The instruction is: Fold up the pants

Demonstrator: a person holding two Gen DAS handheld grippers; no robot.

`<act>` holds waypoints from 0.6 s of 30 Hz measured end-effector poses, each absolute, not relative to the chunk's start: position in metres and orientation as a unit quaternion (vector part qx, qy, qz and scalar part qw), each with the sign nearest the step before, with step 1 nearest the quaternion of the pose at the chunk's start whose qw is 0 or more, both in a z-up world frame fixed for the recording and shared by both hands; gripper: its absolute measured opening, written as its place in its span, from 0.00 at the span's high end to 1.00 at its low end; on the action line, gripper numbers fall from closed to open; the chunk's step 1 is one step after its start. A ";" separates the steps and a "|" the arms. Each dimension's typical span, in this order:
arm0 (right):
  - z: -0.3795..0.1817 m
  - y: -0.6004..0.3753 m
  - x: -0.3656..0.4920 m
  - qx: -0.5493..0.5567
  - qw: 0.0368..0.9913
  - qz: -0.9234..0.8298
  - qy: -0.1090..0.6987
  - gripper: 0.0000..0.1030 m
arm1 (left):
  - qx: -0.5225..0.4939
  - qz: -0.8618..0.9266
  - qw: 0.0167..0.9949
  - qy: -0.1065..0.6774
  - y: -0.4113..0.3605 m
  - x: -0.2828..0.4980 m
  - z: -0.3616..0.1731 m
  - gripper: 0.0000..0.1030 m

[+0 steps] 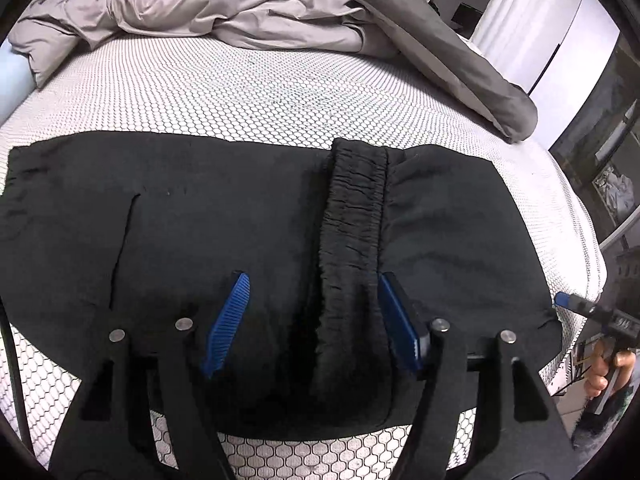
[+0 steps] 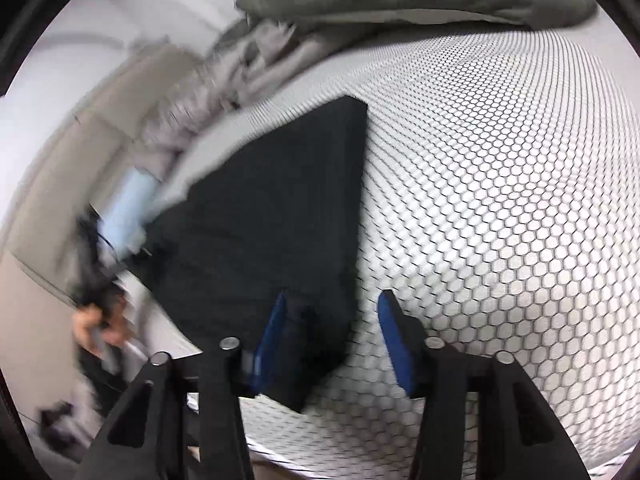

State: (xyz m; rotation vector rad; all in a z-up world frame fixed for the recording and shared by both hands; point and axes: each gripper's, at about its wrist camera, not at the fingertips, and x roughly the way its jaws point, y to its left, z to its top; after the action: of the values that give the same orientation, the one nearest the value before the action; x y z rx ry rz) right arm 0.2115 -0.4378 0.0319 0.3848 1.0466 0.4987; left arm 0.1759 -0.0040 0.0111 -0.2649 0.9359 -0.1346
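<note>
Your bed [image 1: 280, 92] is the biggest thing here, its honeycomb cover bare and open beyond the pants [image 1: 180, 220] and, in the right wrist view, all along their right side. At the far end lies a rumpled duvet [image 1: 180, 8], with a darker grey roll [image 1: 460, 68] running down toward the bed's right edge. That edge curves close past the right end of the pants; the near edge sits just under your left tongs [image 1: 314, 320].

The pants lie folded flat, a black block across the near part of the bed, with the gathered waistband [image 1: 356, 208] running away from you on top.

Your left tongs stand wide over the pants, the waistband's near end between the blue pads [image 1: 230, 320], neither pad pressing it.

Your right tongs [image 2: 332, 344] also stand apart at the pants' near right corner: the left pad lies against the cloth, the right pad hangs over bare cover, nothing pinched.
</note>
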 end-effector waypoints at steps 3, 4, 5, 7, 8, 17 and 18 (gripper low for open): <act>0.018 -0.439 0.219 0.228 0.800 0.245 0.498 0.47 | -0.123 -0.068 0.879 0.456 -0.009 0.174 0.011 0.37; 0.010 -0.433 0.222 0.230 0.789 0.254 0.510 0.65 | -0.120 -0.072 0.877 0.459 -0.011 0.173 0.009 0.37; 0.005 -0.427 0.225 0.220 0.788 0.253 0.516 0.80 | -0.116 -0.076 0.876 0.463 -0.015 0.175 0.006 0.37; 0.008 -0.418 0.228 0.187 0.811 0.233 0.504 0.93 | -0.107 -0.077 0.875 0.465 -0.019 0.175 0.000 0.37; 0.012 -0.419 0.230 0.189 0.817 0.229 0.495 0.93 | -0.107 -0.078 0.876 0.465 -0.019 0.175 -0.001 0.37; 0.047 -0.392 0.210 0.009 0.887 0.136 0.441 0.65 | -0.059 -0.064 0.913 0.398 -0.022 0.141 0.031 0.37; 0.052 -0.387 0.207 0.008 0.890 0.145 0.432 0.65 | -0.050 -0.075 0.915 0.393 -0.027 0.137 0.035 0.37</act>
State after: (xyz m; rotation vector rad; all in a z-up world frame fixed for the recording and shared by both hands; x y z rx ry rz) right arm 0.2072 -0.3866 0.0518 0.0167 0.8975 0.3011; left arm 0.1366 -0.0272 0.0355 -0.1031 0.8081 -0.1552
